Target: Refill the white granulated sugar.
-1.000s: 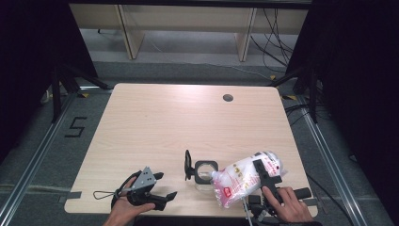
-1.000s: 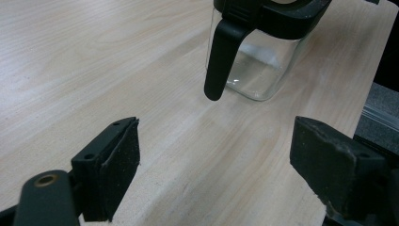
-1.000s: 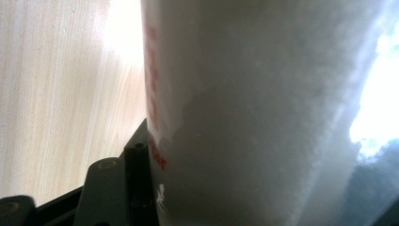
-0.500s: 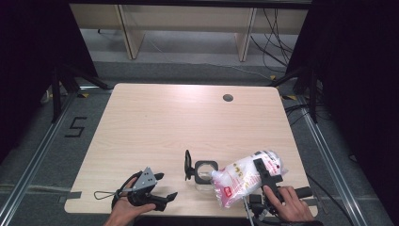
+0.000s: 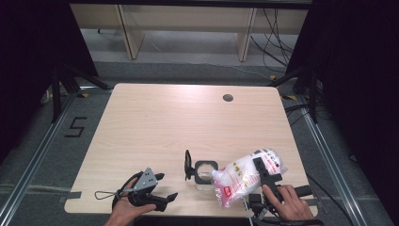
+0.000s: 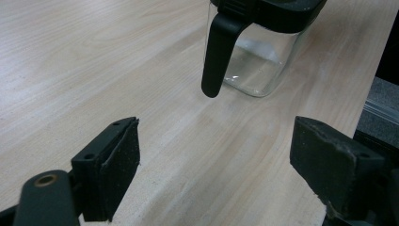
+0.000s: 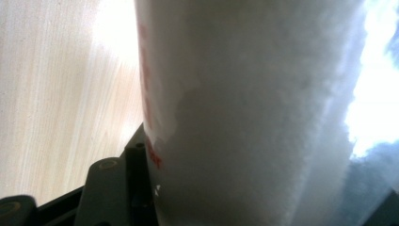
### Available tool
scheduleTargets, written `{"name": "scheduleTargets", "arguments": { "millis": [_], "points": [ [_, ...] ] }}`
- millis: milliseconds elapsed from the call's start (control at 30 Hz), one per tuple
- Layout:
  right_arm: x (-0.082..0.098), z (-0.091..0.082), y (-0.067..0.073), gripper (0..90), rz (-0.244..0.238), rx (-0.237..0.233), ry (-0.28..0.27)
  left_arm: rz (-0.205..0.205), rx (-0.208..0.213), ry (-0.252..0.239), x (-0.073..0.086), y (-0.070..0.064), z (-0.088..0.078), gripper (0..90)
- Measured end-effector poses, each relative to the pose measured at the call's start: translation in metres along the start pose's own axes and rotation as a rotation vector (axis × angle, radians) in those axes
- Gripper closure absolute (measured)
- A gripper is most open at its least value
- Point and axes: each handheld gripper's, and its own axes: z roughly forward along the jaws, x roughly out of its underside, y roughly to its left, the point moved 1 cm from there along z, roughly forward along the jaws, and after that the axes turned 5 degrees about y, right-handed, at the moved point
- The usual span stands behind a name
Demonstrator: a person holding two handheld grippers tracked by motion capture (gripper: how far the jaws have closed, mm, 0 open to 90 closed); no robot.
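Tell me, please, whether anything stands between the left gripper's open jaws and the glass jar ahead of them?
Nothing visible does. In the left gripper view, bare table lies between the left gripper and the glass jar; its black lid flap hangs down on the near side.

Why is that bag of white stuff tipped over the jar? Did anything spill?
No spill shows. The right hand-held gripper holds the bag tilted, its lower end at the glass jar, whose black lid stands open. The table looks clean.

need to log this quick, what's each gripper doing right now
Left gripper: open, holding nothing, jaws apart over the table.
Right gripper: closed on the white plastic bag.
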Motion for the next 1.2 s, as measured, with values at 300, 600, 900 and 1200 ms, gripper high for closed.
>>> {"name": "scheduleTargets", "arguments": {
  "millis": [300, 600, 900, 1200],
  "points": [
    [-0.0015, 0.0005, -0.0011, 40.8, -0.006, 0.001, -0.003, -0.001, -0.001, 0.000, 0.0000, -0.0003, 0.0000, 16.0],
    [-0.0010, 0.0002, 0.0035, 40.9, 0.043, -0.001, 0.009, 0.013, -0.004, 0.002, -0.0002, 0.0001, 0.0000, 16.0],
    [-0.0002, -0.0002, -0.0026, 40.9, -0.016, 0.011, -0.002, 0.012, -0.004, 0.000, -0.0001, 0.0002, 0.0005, 15.9],
    [0.0003, 0.0001, -0.0026, 40.9, -0.015, 0.006, -0.004, 0.003, -0.002, 0.000, 0.0001, 0.0000, 0.0002, 15.9]
  ]
}}
